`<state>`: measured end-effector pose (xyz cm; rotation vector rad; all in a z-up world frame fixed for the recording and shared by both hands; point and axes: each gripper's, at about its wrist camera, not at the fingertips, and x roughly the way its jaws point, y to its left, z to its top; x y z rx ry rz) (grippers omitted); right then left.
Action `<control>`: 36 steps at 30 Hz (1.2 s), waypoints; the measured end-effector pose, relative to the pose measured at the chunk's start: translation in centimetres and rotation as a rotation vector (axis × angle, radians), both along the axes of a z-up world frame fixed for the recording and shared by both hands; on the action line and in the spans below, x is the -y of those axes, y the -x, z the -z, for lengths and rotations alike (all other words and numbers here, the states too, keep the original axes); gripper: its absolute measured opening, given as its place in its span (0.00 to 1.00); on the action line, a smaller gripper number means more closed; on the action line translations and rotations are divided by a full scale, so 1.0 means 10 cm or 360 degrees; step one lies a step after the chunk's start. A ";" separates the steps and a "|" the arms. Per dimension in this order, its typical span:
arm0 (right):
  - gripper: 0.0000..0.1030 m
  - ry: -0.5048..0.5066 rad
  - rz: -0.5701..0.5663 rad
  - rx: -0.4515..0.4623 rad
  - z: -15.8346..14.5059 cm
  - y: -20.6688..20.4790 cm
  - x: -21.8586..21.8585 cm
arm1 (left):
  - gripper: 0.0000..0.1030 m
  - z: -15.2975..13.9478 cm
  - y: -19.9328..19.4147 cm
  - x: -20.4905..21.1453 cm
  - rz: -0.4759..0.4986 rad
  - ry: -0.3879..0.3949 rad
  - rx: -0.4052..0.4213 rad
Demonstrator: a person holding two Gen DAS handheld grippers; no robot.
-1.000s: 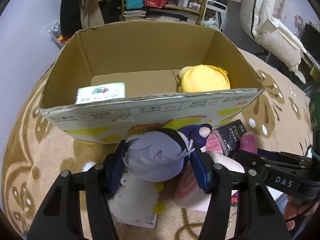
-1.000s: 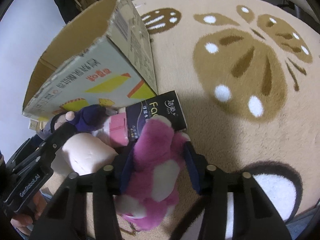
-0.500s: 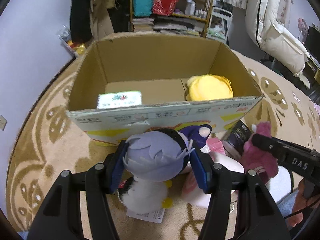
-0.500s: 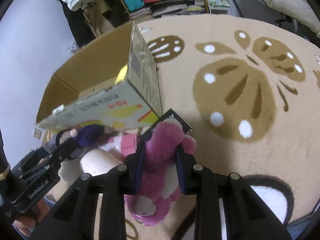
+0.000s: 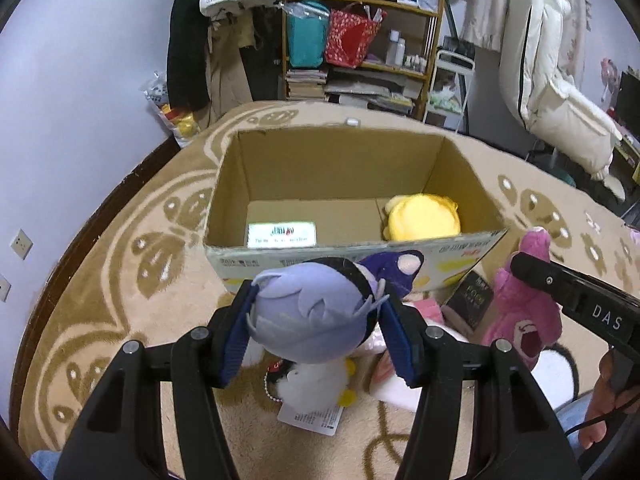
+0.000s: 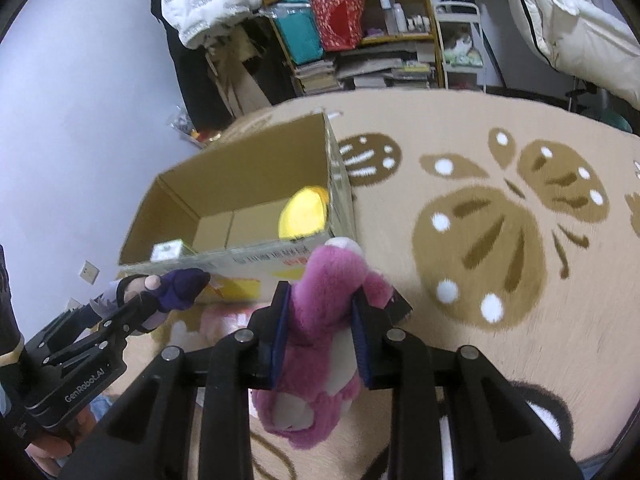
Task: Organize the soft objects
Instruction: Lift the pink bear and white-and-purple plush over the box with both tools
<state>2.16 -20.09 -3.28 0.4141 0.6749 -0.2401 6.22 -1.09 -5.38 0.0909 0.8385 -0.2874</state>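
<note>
My left gripper [image 5: 318, 324] is shut on a grey-purple plush doll [image 5: 312, 312] and holds it above the rug, just in front of an open cardboard box [image 5: 352, 246]. My right gripper [image 6: 320, 320] is shut on a pink plush bear [image 6: 320, 344] and holds it up near the box's front right corner; the bear also shows in the left wrist view [image 5: 524, 312]. A yellow plush [image 5: 422, 218] lies in the box's right side, and a small white-green packet [image 5: 281, 235] lies at its left. The doll's purple hand [image 6: 180, 286] shows in the right wrist view.
On the beige patterned rug [image 6: 480, 220] below the grippers lie a white plush with a tag [image 5: 316, 388], a pale pink plush [image 5: 400, 376] and a dark packet [image 5: 472, 302]. Shelves [image 5: 360, 40] and hanging clothes stand behind the box.
Both grippers have risen with their plush toys. The box now sits lower and farther in both views, and its inside shows more fully.
</note>
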 end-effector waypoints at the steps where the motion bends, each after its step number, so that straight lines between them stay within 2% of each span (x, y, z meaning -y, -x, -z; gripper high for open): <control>1: 0.29 0.0001 0.0001 0.0023 -0.04 0.01 0.00 | 0.56 -0.02 0.01 0.00 0.0002 -0.0002 0.0012; 12: 0.29 0.0094 -0.0075 0.0236 -0.50 0.05 -0.18 | 0.56 -0.34 0.09 0.01 0.0017 0.0026 0.0187; 20: 0.29 0.0127 -0.0109 0.0378 -0.79 0.04 -0.24 | 0.56 -0.65 0.05 -0.13 -0.0056 0.0079 0.0323; 23: 0.29 0.0139 -0.0112 0.0407 -0.87 0.00 -0.23 | 0.56 -0.72 -0.01 -0.15 -0.0073 0.0083 0.0348; 27: 0.29 0.0213 -0.0118 0.0404 -0.96 -0.10 -0.22 | 0.56 -0.74 -0.10 -0.14 -0.0102 0.0025 0.0373; 36: 0.29 0.0226 -0.0131 0.0446 -1.15 -0.37 -0.08 | 0.56 -0.76 -0.37 -0.14 -0.0124 0.0008 0.0381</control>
